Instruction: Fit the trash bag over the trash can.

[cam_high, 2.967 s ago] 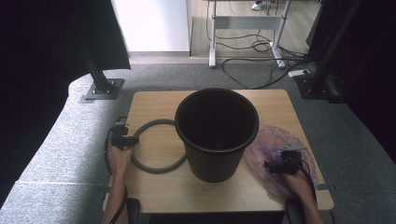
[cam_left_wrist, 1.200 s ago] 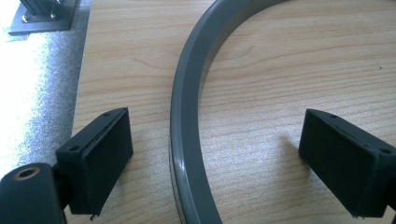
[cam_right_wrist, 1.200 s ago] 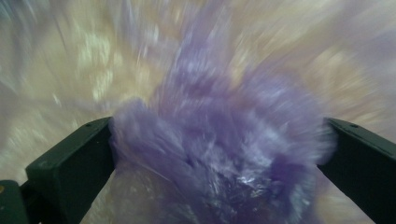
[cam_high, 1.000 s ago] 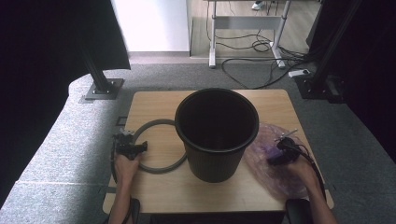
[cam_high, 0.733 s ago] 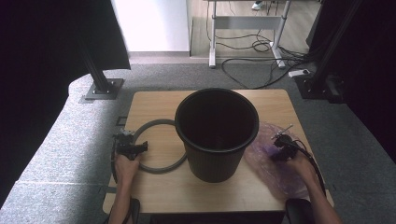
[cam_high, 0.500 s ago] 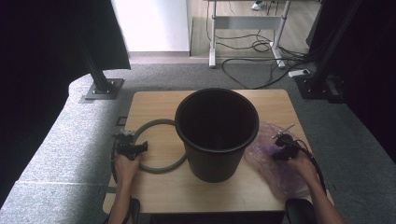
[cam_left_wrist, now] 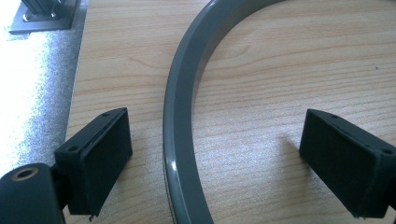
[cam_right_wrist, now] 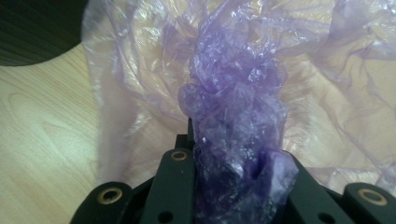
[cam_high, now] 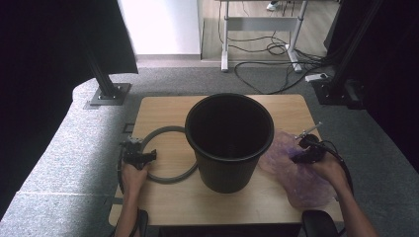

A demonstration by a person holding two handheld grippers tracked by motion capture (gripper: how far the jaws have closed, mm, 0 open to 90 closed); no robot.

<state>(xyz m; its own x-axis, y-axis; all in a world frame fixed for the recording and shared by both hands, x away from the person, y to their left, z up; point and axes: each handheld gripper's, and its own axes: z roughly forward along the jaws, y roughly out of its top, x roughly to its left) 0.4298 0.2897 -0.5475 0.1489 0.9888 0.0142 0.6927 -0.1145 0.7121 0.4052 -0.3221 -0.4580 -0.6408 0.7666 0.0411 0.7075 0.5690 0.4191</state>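
One wooden table (cam_high: 163, 113) carries three things: one black bucket (cam_high: 229, 139), one grey ring (cam_high: 165, 155) and one purple plastic bag (cam_high: 304, 173). Two hand-held grippers work over it, one left gripper (cam_high: 141, 157) and one right gripper (cam_high: 302, 153), each in one of a person's two hands, the left hand (cam_high: 133, 175) and the right hand (cam_high: 328, 170). Each gripper has two black jaws and trails one cable. Beyond the table, the carpeted floor holds one black stand base (cam_high: 109, 94), one white desk frame (cam_high: 257, 24) and a tangle of cables too many to count.
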